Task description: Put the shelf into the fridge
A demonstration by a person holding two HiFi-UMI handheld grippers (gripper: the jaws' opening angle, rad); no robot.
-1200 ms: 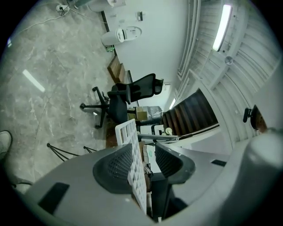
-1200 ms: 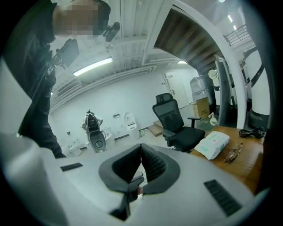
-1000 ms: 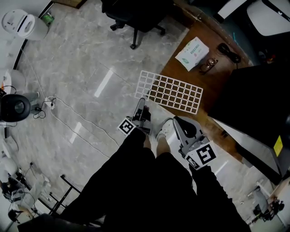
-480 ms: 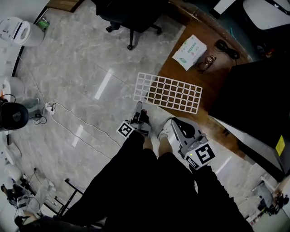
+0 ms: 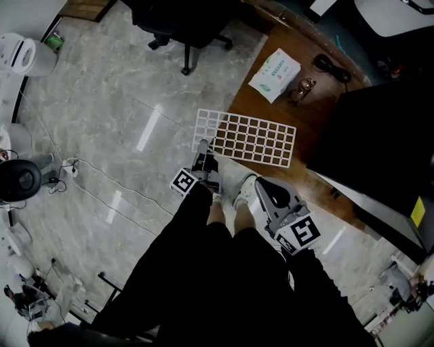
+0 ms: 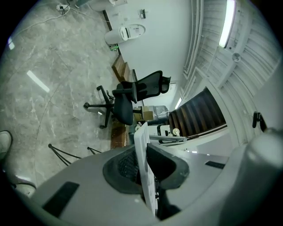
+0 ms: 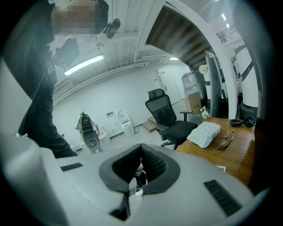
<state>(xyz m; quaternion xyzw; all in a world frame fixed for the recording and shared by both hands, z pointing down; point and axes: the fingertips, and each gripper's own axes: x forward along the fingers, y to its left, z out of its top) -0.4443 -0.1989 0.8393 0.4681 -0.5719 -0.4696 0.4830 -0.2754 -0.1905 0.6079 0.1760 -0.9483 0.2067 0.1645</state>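
left hand-held gripper: jaws have just been closing, now pinching the shelf at its near left corner
right hand-held gripper: pressed together, empty, near the shelf's near edge
shelf: flat on the worktop, left end overhanging the floor

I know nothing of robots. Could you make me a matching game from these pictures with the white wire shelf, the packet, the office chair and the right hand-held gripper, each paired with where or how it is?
Things:
1 shelf
2 packet
3 office chair
4 right hand-held gripper

Places or states:
A black, standing on the floor
B shut, nothing between its jaws
C partly over the wooden table, partly over the floor
D lying on the table beside the spectacles

Pairs: 1-C, 2-D, 3-A, 4-B
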